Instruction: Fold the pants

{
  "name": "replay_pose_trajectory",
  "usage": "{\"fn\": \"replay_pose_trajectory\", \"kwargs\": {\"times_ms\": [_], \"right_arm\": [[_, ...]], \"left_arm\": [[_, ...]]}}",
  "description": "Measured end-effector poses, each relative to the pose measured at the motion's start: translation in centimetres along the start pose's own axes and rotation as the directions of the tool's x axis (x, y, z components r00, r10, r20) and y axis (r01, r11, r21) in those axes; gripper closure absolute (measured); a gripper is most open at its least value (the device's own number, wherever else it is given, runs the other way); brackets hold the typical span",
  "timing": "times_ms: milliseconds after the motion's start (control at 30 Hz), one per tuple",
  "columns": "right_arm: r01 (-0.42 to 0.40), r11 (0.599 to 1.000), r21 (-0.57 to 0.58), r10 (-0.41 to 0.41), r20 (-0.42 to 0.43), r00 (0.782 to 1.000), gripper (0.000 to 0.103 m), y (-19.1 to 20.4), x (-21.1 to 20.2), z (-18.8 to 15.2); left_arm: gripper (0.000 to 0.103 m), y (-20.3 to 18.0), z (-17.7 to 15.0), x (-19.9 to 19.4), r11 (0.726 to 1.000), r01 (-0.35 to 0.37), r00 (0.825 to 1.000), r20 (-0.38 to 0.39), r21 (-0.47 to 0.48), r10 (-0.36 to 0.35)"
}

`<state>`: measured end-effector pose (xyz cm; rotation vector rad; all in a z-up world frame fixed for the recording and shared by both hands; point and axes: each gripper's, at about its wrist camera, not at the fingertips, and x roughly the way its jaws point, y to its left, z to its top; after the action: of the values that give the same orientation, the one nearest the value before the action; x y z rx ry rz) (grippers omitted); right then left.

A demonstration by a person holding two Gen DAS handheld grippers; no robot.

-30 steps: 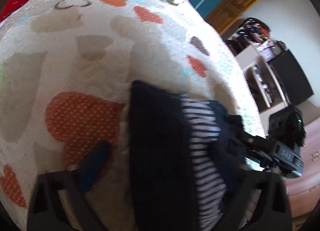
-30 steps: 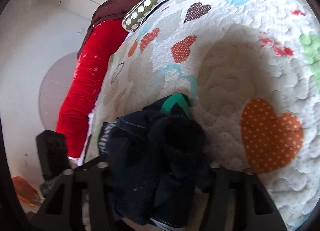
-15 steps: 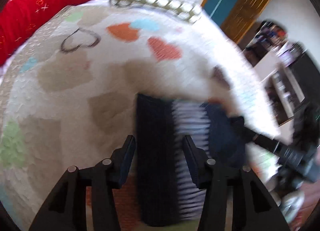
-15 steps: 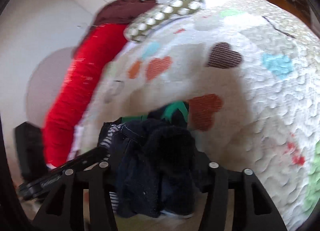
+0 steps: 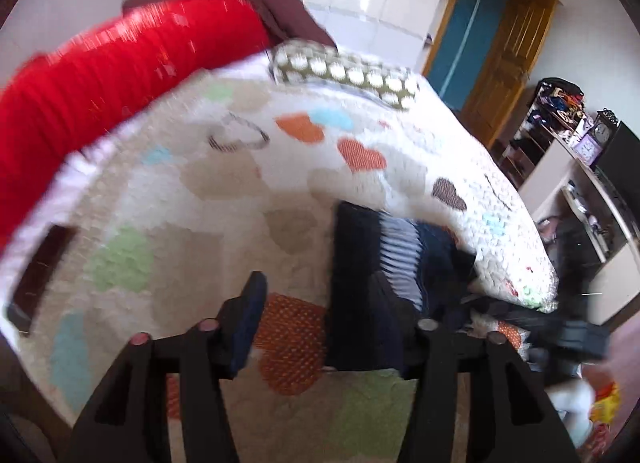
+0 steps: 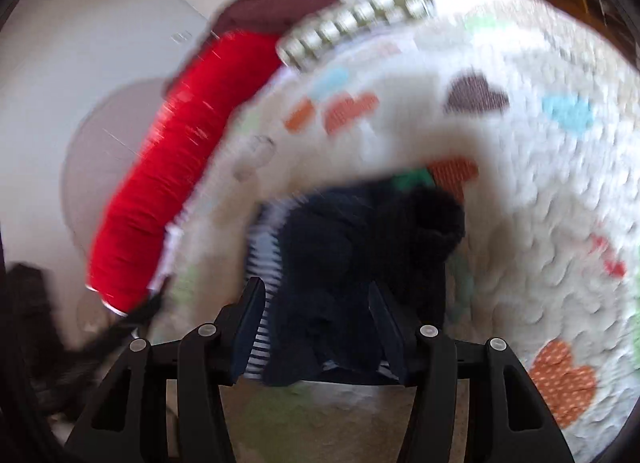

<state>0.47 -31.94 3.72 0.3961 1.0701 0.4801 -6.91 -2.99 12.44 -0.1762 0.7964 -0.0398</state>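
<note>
The dark navy pants (image 5: 360, 283) lie folded in a compact bundle on the heart-patterned quilt (image 5: 224, 199), with a striped lining (image 5: 398, 251) showing. My left gripper (image 5: 320, 303) is open above the quilt, the bundle's near end by its right finger. In the right wrist view the same bundle (image 6: 352, 263) lies just beyond my right gripper (image 6: 318, 311), which is open, fingers on either side of its near edge. Both views are motion-blurred.
A red bolster (image 5: 100, 75) and a dotted green pillow (image 5: 348, 71) lie at the head of the bed. A dark flat object (image 5: 40, 267) rests near the left edge. Shelves (image 5: 560, 131) and a door (image 5: 492, 51) stand beyond the right side.
Both grippers have pulled back and lifted away from the folded pants; the left opened off the bundle. More of the bed and room shows now. The pants stay in place.
</note>
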Motion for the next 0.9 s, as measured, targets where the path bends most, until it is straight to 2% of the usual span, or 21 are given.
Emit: {"fn": "replay_pose_trajectory", "kwargs": {"times_ms": [67,133,167,300,500,567,733,900], "right_arm": [[-0.008,1.0,0.019,0.007,0.046,0.999,0.045,-0.3,-1.2,-0.5],[-0.029,0.999,0.015,0.028,0.085,0.996,0.045,0.4,-3.3,-1.0],[-0.024,1.0,-0.008,0.025,0.117,0.993,0.045,1.0,-4.8,-1.5],[0.04,0.998,-0.057,-0.028,0.195,0.98,0.041,2.5,-8.7,-3.9],[0.085,0.994,-0.071,-0.065,0.247,0.967,0.04,4.2,-11.6,-7.4],[0.103,0.991,-0.086,-0.078,0.253,0.964,0.04,4.7,-11.7,-7.9],[0.172,0.978,-0.116,-0.137,0.257,0.957,0.04,6.2,-11.8,-9.4],[0.221,0.965,-0.143,-0.176,0.277,0.945,0.038,7.5,-12.9,-11.4]], "left_arm": [[0.027,-0.4,0.0,-2.2,0.998,-0.053,0.996,0.076,0.032,0.051],[0.014,-0.7,-0.3,-4.7,0.99,-0.132,0.976,0.181,0.051,0.12],[0.01,-0.9,-0.3,-5.5,0.986,-0.16,0.964,0.222,0.052,0.145],[0.003,-2.1,-0.7,-8.6,0.97,-0.235,0.916,0.347,0.061,0.2],[0.003,-4.8,-2.1,-10.2,0.931,-0.334,0.888,0.381,0.146,0.259],[0.003,-5.3,-2.8,-10.8,0.928,-0.332,0.888,0.386,0.167,0.248],[0.003,-5.6,-3.9,-11.9,0.945,-0.276,0.914,0.353,0.176,0.201],[0.003,-5.5,-4.9,-13.1,0.955,-0.245,0.926,0.332,0.166,0.18]]}}
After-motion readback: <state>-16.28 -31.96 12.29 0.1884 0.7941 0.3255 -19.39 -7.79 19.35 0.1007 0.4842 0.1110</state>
